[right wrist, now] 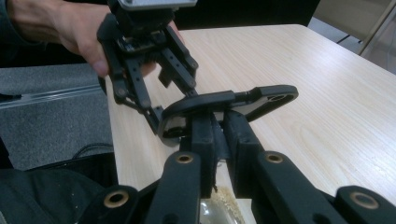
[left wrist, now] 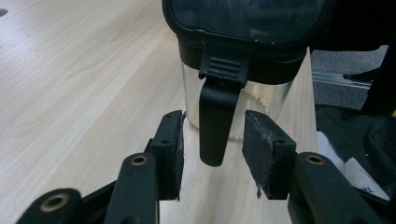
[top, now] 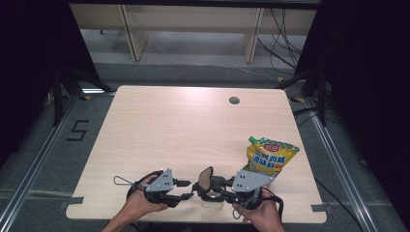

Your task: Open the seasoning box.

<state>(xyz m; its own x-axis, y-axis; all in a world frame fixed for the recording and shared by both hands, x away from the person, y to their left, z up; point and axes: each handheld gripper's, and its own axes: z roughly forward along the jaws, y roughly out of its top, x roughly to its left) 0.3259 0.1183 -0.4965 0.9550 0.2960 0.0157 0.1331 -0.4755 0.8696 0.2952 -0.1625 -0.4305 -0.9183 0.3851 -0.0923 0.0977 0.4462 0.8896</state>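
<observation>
Gleaming glass jar (left wrist: 236, 100) — black hinged lid (left wrist: 247, 32)

light: bright overhead | surround: dark | glare: table (top: 193, 92) far edge | close-ups: soft

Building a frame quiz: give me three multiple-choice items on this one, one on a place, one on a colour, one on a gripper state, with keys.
1. Where does the yellow refill pouch lie on the table?
A. far left corner
B. right side, behind the right gripper
C. beside the cable hole

2. What colour is the lid of the clear container?
A. white
B. red
C. black

3. How do the left gripper's jaws stand around the lid's latch?
A. apart, one on each side, not pressing
C. clamped on it
B. shut with nothing between

Key: 1 B, the high view shows it behind the right hand. 2 C, the left gripper view shows a black lid. 3 A, gaps show beside the latch.
</observation>
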